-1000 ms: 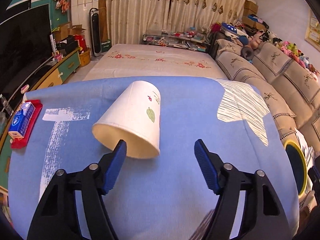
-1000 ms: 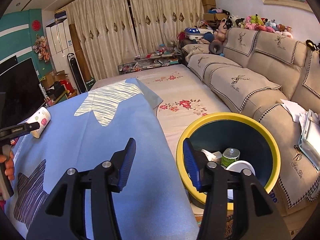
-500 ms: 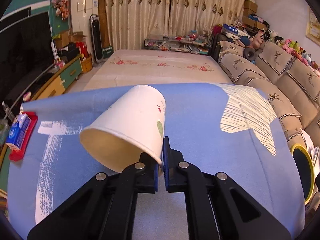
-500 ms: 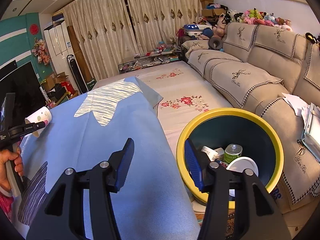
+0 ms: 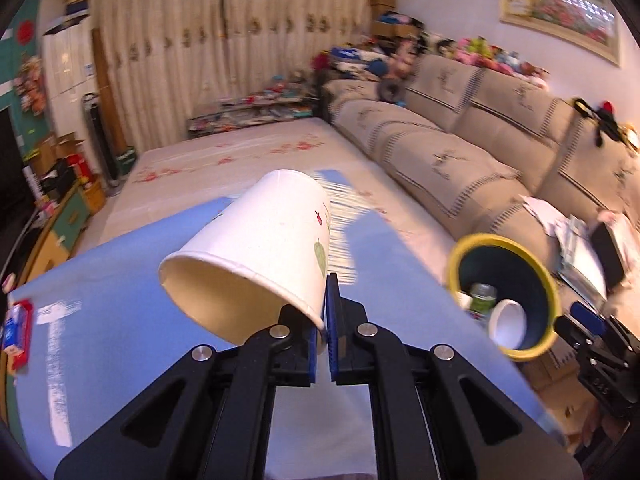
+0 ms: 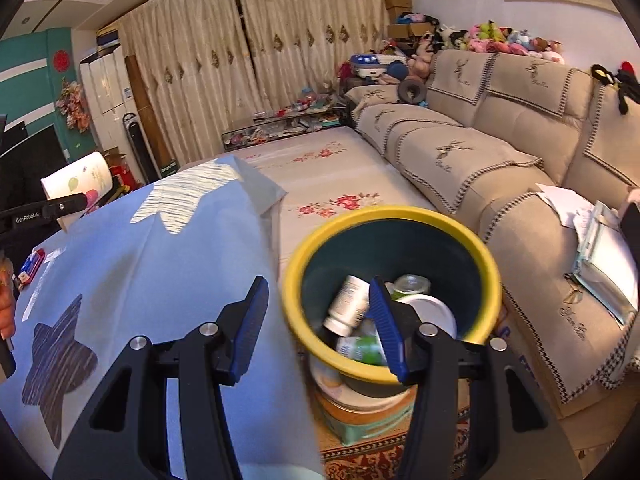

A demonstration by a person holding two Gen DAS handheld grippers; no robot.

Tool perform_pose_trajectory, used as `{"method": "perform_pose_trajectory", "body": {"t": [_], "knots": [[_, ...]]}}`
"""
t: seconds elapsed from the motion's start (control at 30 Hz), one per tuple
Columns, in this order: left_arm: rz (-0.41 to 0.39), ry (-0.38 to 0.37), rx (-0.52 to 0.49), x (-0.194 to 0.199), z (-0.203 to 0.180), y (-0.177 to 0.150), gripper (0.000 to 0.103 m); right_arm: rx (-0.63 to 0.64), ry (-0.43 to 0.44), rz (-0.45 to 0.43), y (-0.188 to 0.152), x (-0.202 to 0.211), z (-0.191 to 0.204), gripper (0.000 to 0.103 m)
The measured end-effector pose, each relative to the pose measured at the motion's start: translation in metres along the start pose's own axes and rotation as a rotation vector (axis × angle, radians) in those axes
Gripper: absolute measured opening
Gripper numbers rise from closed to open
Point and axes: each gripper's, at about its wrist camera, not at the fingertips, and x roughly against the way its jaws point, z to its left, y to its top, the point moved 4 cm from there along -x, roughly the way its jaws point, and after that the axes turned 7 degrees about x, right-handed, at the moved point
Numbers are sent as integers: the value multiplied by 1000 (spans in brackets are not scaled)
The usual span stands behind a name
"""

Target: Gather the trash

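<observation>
Left gripper (image 5: 323,322) fingers are clamped flat on the rim wall of a paper cup (image 5: 256,256), one blue pad inside the mouth, one outside. Cup is off the desk (image 5: 120,320), lying on its side in the grip, mouth toward 8 o'clock, base toward 1 o'clock; small leaf and red print on its side. Desk has a blue cloth with white and dark patches. In the left wrist view the trash bin (image 5: 506,296), yellow rim and dark inside, sits at 3 o'clock past the desk edge, on the floor next to the sofa (image 5: 460,160). Right gripper (image 6: 316,316) fingers stand about half open with nothing between them; they hover over the desk's right edge, right finger overlapping the bin (image 6: 392,292) in view. Bin already holds a white bottle (image 6: 348,304), a green-labelled bottle (image 6: 360,350) and a white lid-like disc (image 6: 430,314). Right wrist view shows the cup (image 6: 78,182) at 10 o'clock, held up by the left gripper.
</observation>
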Motion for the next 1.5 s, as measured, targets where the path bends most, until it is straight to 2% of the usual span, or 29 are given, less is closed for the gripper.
{"method": "perform_pose_trajectory", "body": {"t": [0.3, 0.47, 0.67, 0.9, 0.97, 1.0, 1.03, 1.1, 1.2, 1.3, 1.37, 1.5], "knots": [[109, -190, -147, -43, -159, -16, 5, -53, -87, -22, -25, 47, -68, 57], [172, -234, -198, -79, -224, -28, 5, -86, -109, 0, -38, 53, -97, 58], [240, -231, -231, -124, -268, -40, 5, -141, -125, 6, -48, 55, -125, 58], [315, -204, -218, -164, -280, -52, 5, -166, -131, 11, -52, 54, -135, 58], [327, -199, -213, -170, -278, -54, 13, -169, -130, 11, -52, 54, -135, 58], [338, -198, -211, -173, -278, -57, 29, -169, -130, 10, -51, 54, -134, 58], [347, -191, -206, -174, -276, -58, 50, -169, -129, 10, -51, 54, -134, 58], [346, -172, -197, -173, -271, -60, 63, -166, -128, 7, -50, 56, -133, 58], [333, -174, -186, -158, -261, -59, 65, -160, -123, 4, -49, 59, -127, 59], [291, -177, -144, -126, -242, -52, 76, -148, -106, 3, -47, 61, -119, 60], [226, -163, -127, -90, -224, -47, 80, -128, -90, 2, -45, 62, -110, 62], [64, -115, -101, -7, -179, -47, 94, -82, -36, -8, -39, 66, -86, 66]]}}
